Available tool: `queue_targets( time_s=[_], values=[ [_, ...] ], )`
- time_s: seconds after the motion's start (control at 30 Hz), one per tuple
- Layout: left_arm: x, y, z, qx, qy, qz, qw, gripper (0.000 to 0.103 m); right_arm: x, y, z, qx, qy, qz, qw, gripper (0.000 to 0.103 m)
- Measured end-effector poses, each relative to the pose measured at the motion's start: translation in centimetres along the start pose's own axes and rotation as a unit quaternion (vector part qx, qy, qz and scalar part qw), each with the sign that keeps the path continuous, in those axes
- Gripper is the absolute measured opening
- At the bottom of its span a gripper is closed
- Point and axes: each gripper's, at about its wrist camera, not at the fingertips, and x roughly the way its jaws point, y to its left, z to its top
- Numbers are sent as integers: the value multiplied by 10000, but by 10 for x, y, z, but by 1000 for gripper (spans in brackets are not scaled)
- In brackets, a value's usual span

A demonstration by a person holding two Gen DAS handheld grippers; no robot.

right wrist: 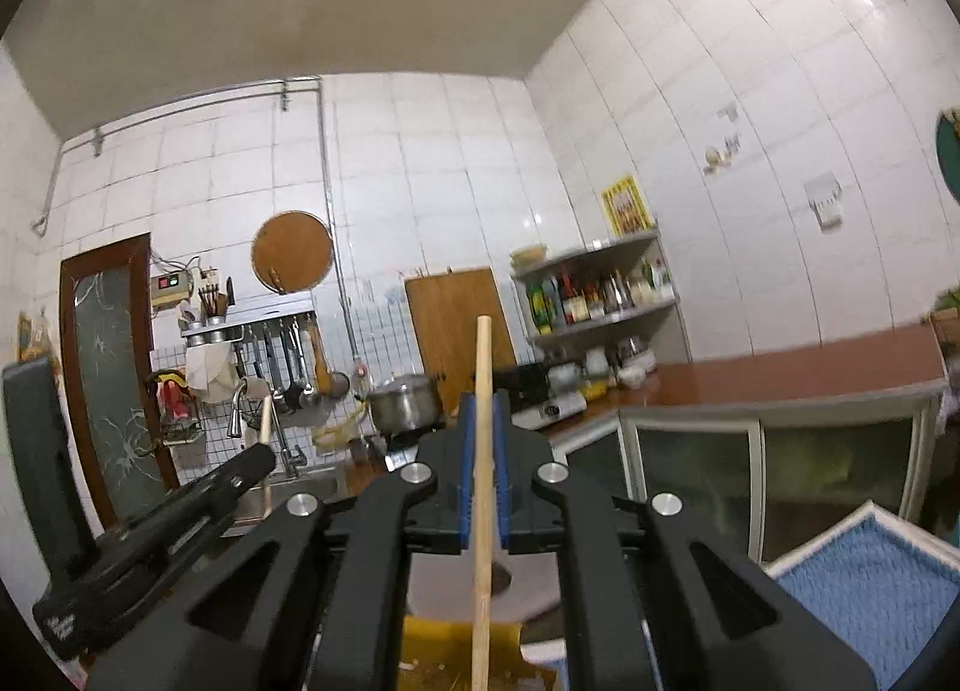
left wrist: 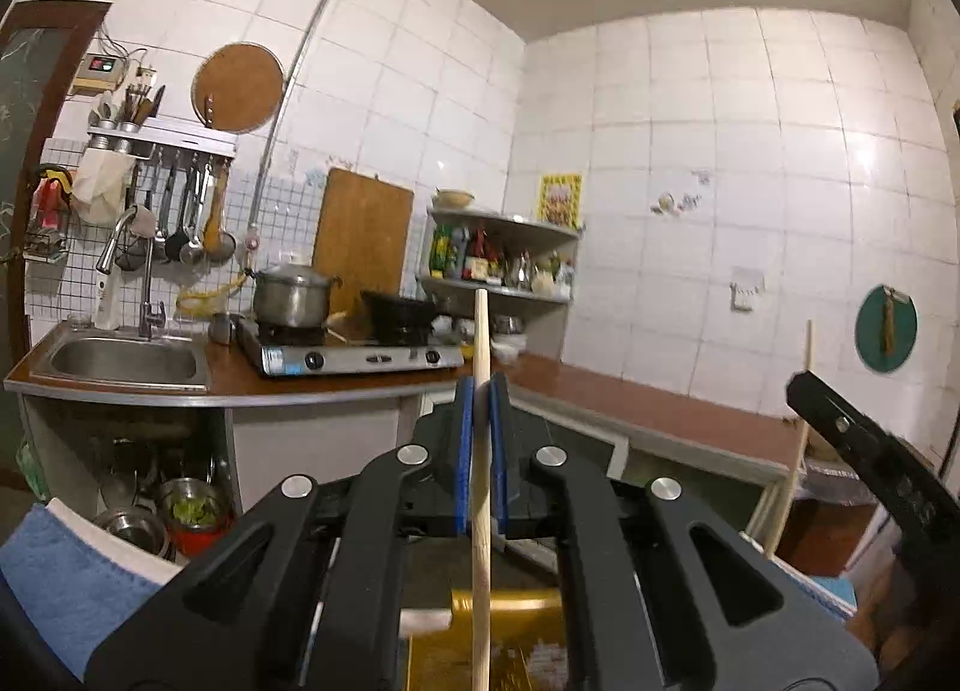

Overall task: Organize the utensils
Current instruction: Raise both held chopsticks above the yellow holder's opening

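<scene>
Both tongs clamped, one wooden stick in each

Left gripper (left wrist: 481, 391) is seen pinched narrow on a pale wooden stick (left wrist: 481, 451), held upright between the blue pads (left wrist: 463, 451); right gripper (right wrist: 483, 409) is likewise closed on a second stick (right wrist: 482, 451); two sticks are counted, one per tool, both carried in the air and well apart from the brown counter (left wrist: 648, 415); whether they are chopsticks or utensil handles cannot be told, as the lower ends are hidden; the task is judged at an early or middle stage, with both items lifted but neither yet stowed; one hanging rack of ladles (left wrist: 186, 211) and one cup of utensils above it (left wrist: 129, 117) are noted by the sink (left wrist: 123, 361) as likely destinations.
</scene>
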Motion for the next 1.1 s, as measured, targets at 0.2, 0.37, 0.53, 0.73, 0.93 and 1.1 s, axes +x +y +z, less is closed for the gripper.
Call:
queue_targets(
  time_s=[0.2, 0.37, 0.53, 0.73, 0.93, 1.1],
  values=[
    [32, 19, -9, -237, -59, 299, 9993, 4, 18, 9, -17, -276, -48, 16, 9996, 6],
    [45, 25, -25, -292, 108, 302, 9991, 4, 30, 10, -33, -433, 73, -3, 9990, 6],
    [48, 26, -42, -179, 183, 285, 9993, 4, 37, 3, -45, -319, 184, -71, 9993, 6],
    [41, 26, -40, -159, 112, 233, 9995, 4, 14, 4, -21, -159, -527, -16, 9985, 6],
    [42, 26, -50, -74, 212, 254, 9994, 4, 22, 14, -32, -519, -543, -21, 9972, 6],
    [41, 23, -62, 132, 327, 203, 9992, 4, 37, 4, -58, -520, -167, -42, 9985, 6]
  ],
)
